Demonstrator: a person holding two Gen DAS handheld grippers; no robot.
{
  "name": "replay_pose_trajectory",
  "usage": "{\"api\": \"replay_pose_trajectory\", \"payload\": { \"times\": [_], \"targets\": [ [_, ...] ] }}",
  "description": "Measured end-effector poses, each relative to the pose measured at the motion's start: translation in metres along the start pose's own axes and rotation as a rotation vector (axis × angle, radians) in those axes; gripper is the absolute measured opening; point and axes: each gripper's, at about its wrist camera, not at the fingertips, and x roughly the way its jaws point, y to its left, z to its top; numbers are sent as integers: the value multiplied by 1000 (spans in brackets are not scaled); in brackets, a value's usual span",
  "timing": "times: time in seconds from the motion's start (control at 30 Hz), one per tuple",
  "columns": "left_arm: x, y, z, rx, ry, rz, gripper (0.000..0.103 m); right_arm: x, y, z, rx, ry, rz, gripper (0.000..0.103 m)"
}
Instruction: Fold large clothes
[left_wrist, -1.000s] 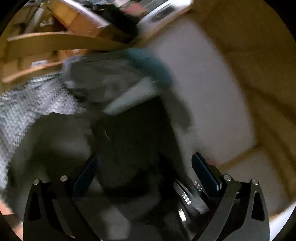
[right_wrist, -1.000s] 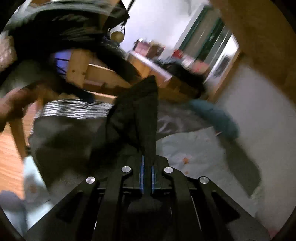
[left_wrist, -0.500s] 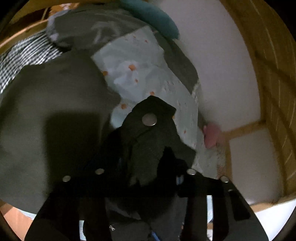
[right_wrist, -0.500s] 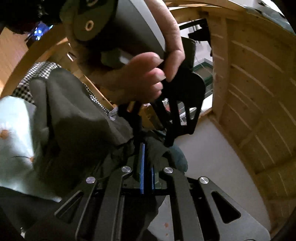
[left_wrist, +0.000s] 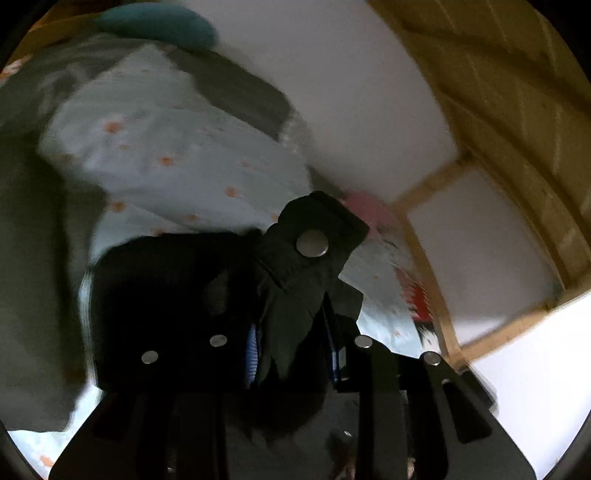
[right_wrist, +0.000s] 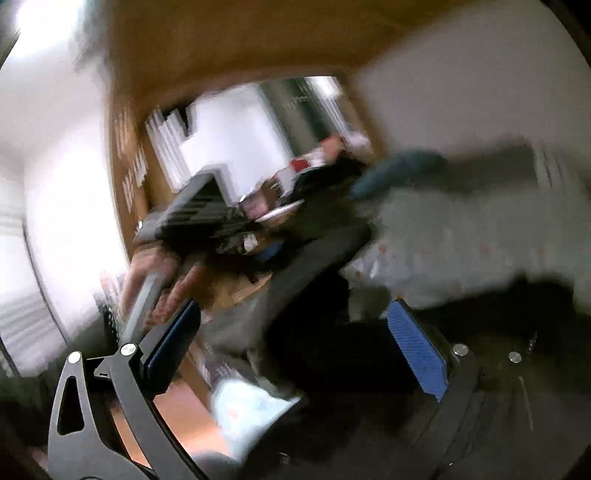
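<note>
While left hand-held gripper (left_wrist: 291, 347) clamps dark garment (left_wrist: 306, 266), jaws just closed further onto cloth; tab with metal snap (left_wrist: 312, 243) sticks up past its fingertips. Beyond it: pale floral sheet (left_wrist: 166, 147), teal cushion (left_wrist: 155, 22) farther off. Right hand-held gripper (right_wrist: 295, 339) spread wide, jaws just opened, pads clear of cloth; dark garment lies under and between its blue pads (right_wrist: 417, 350). View badly blurred.
</note>
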Motion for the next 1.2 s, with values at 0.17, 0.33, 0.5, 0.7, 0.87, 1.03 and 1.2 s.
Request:
{"api": "replay_pose_trajectory", "payload": {
  "times": [0.17, 0.33, 0.5, 0.7, 0.87, 1.03, 1.2],
  "targets": [
    [31, -25, -23, 37, 46, -53, 27, 18, -59, 24, 240, 36, 147, 56],
    [51, -35, -46, 34, 19, -109, 45, 3, -100, 23, 406, -56, 171, 7],
    [33, -45, -58, 15, -177, -72, 94, -54, -146, 25, 546, -301, 131, 6],
    [91, -41, -100, 48, -152, 148, 97, -114, -198, 5, 725, -426, -175, 6],
    [174, 10, -120, -38, -113, 441, 97, -134, -219, -44, 777, -399, -386, 6],
    [219, 59, -118, -142, -54, 540, 97, -142, -243, -101, 891, -363, -519, 6],
    [224, 41, -132, 17, -18, 639, 97, -142, -235, -100, 731, -297, -604, 9]
  ]
}}
